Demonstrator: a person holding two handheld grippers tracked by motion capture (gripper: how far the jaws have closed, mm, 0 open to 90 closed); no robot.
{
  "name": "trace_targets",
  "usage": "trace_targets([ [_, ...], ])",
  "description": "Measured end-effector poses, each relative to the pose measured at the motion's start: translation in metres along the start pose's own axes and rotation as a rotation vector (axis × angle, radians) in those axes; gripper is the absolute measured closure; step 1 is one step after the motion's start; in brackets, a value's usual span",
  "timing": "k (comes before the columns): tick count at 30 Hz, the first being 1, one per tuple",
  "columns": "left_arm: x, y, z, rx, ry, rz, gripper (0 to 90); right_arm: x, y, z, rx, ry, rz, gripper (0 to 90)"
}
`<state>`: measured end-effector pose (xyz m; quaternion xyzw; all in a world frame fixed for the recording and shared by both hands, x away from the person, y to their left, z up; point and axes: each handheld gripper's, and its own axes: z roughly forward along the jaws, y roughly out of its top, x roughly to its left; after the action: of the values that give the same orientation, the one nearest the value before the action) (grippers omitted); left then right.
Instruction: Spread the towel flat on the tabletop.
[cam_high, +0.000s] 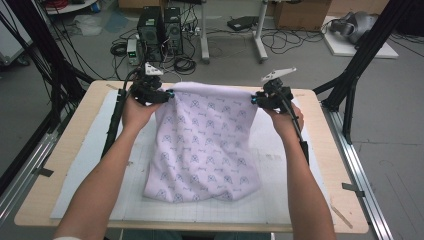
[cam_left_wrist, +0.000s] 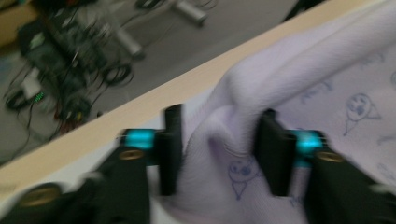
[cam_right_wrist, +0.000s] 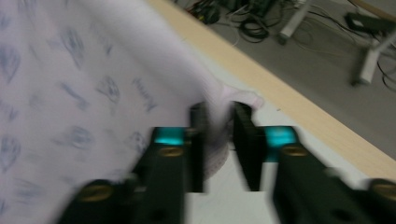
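Observation:
A pale lilac cloth (cam_high: 205, 145) printed with small blue figures hangs from its two far corners and drapes down onto the white grid mat (cam_high: 285, 202). My left gripper (cam_high: 168, 94) is shut on the cloth's far left corner, and a thick bunch of the cloth (cam_left_wrist: 219, 135) fills the space between its jaws (cam_left_wrist: 222, 149). My right gripper (cam_high: 254, 100) is shut on the far right corner, where a thin fold of cloth (cam_right_wrist: 217, 116) sits between its jaws (cam_right_wrist: 218, 144). The top edge runs fairly taut between both grippers, near the table's far edge.
The mat covers a wooden table (cam_high: 327, 150). Black frame posts (cam_high: 357, 65) stand at both far corners. On the floor beyond are computer towers (cam_high: 160, 27), tangled cables (cam_high: 185, 62) and a white desk leg (cam_high: 259, 35).

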<state>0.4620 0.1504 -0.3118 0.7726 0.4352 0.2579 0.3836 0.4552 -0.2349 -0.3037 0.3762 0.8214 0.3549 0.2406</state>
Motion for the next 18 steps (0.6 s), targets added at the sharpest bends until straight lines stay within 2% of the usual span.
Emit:
trace_targets([
  [1,-0.002,-0.009,0.004,0.011,-0.012,0.009,48.2,-0.004,-0.002,0.005,-0.002,0.023,0.046,61.8],
  [2,-0.005,-0.016,0.006,0.018,-0.011,0.037,48.4,-0.004,-0.01,0.013,0.014,0.055,0.06,60.9],
  [3,-0.007,-0.027,0.007,0.025,-0.014,0.069,48.4,-0.002,-0.015,0.017,0.028,0.065,0.046,60.6],
  [5,-0.007,-0.049,0.008,0.049,-0.042,0.059,48.6,0.009,-0.03,0.025,0.067,0.092,0.002,59.8],
  [7,-0.007,-0.068,0.006,0.067,-0.057,0.06,48.4,0.018,-0.042,0.029,0.095,0.125,-0.012,59.3],
  [10,-0.006,-0.089,-0.005,0.07,-0.081,0.058,47.8,0.037,-0.058,0.025,0.105,0.17,-0.053,57.8],
  [11,-0.007,-0.094,-0.01,0.064,-0.085,0.056,46.4,0.048,-0.065,0.017,0.078,0.197,-0.071,57.9],
  [13,-0.009,-0.101,-0.022,0.064,-0.11,0.06,45.8,0.053,-0.068,0.013,0.073,0.213,-0.08,57.7],
  [15,-0.014,-0.108,-0.035,0.032,-0.127,0.077,43.7,0.063,-0.073,0.005,0.068,0.235,-0.1,56.6],
  [18,-0.024,-0.117,-0.053,0.013,-0.16,0.094,43.0,0.078,-0.082,-0.006,0.045,0.274,-0.111,54.6],
])
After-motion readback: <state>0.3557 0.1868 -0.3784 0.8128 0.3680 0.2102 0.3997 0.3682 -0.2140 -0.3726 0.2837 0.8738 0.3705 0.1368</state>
